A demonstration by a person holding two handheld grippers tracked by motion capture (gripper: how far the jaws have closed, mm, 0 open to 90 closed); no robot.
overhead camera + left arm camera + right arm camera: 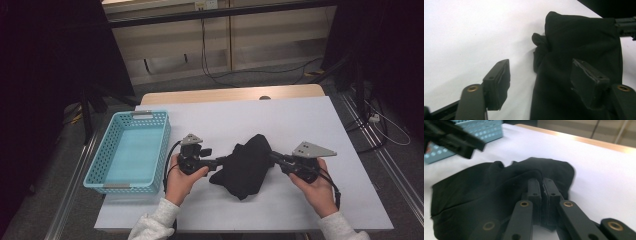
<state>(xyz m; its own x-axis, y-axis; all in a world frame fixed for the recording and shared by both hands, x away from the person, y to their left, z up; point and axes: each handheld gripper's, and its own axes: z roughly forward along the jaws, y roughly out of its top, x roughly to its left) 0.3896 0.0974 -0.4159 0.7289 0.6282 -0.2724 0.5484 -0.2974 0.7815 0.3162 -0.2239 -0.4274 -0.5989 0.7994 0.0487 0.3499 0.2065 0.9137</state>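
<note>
A black cloth [248, 165], soft, matte and rumpled into loose folds, lies bunched on the white sheet [300, 120] that covers the counter [230, 94], whose pale wooden edge shows along the far side. In the high view the cloth forms an uneven lump, broad in the middle with a pointed peak at its far side; its long axis runs from that peak slantwise toward the person's side of the counter.

The left claw [223, 160], held in the person's left hand [181, 181], meets the cloth's left edge. In the left gripper view its two flat black pads [499, 82] stand well apart: one is clear of the cloth over bare sheet, the other lies against the dark fabric [579, 50], so nothing is pinched and the claw is open.

The right claw [273, 156], in the right hand [314, 187], is at the cloth's right edge. In the right gripper view its pads [534, 192] are pressed nearly together with a ridge of the cloth [499, 190] caught between them; it is closed on the fabric, which rises in a fold toward the tips.

Left of the cloth, well apart from it, stands a light blue plastic basket [100, 165], rectangular, with perforated walls and a grey handle at each short end. Its inside shows a bare bottom.
</note>
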